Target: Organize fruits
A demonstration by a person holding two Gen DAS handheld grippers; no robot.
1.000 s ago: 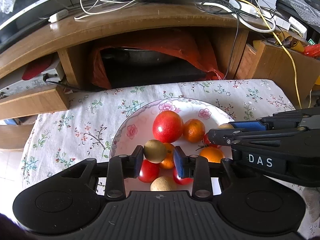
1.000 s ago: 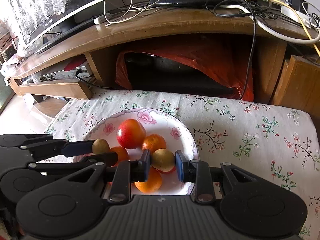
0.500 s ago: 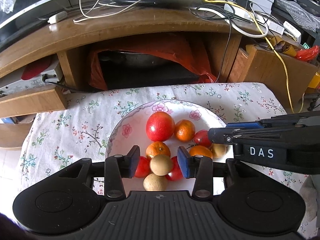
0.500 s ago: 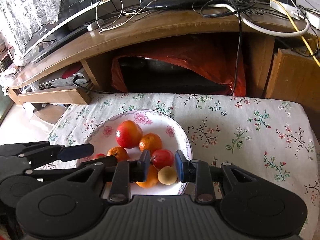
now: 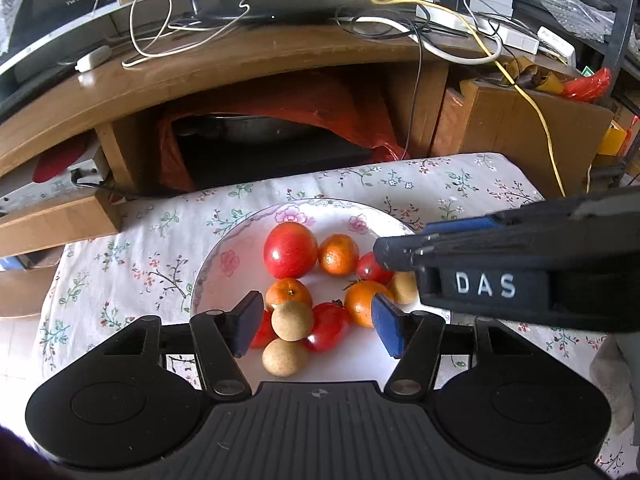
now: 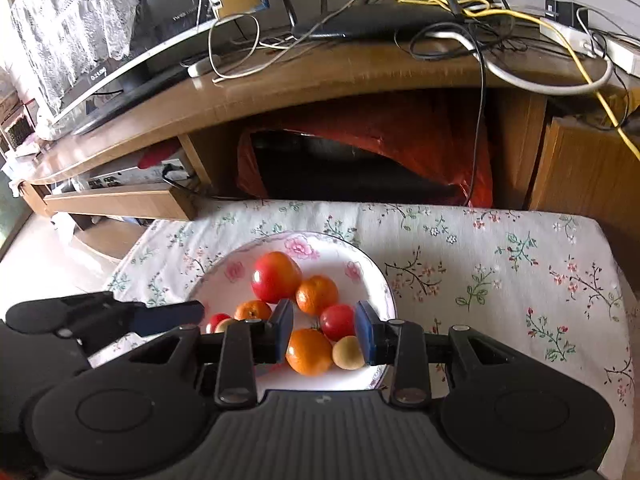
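Floral plate [image 5: 240, 248] on a flowered tablecloth [image 5: 132, 264], in front of a wooden TV stand [image 5: 248, 60] strewn with cables. On the plate: large red apple [image 5: 290, 249] toward the far side, a mandarin [image 5: 339, 254] touching its right, another mandarin [image 5: 289, 293] nearer, a bigger orange [image 5: 365, 302] to the right, small red tomatoes [image 5: 328, 332] among them. Two tan longans [image 5: 292, 320] stacked close at the near rim, one just behind the other; a third tan longan [image 6: 349, 353] at the right near rim beside the orange. Left gripper [image 5: 316, 322] above the near part of the plate, jaws opening, pads spread well clear of the upper longan lying between them, nothing pinched. Right gripper [image 6: 323, 332] over the right near part of the plate, jaws opening, a modest gap; orange, a tomato and the third longan seen between the blue pads [image 6: 365, 338], none of them pressed. In the left wrist view the right gripper reaches in from the right, fingertips above the tomato by the far mandarin. In the right wrist view the left gripper enters from the left, its fingers over the left rim of the plate.
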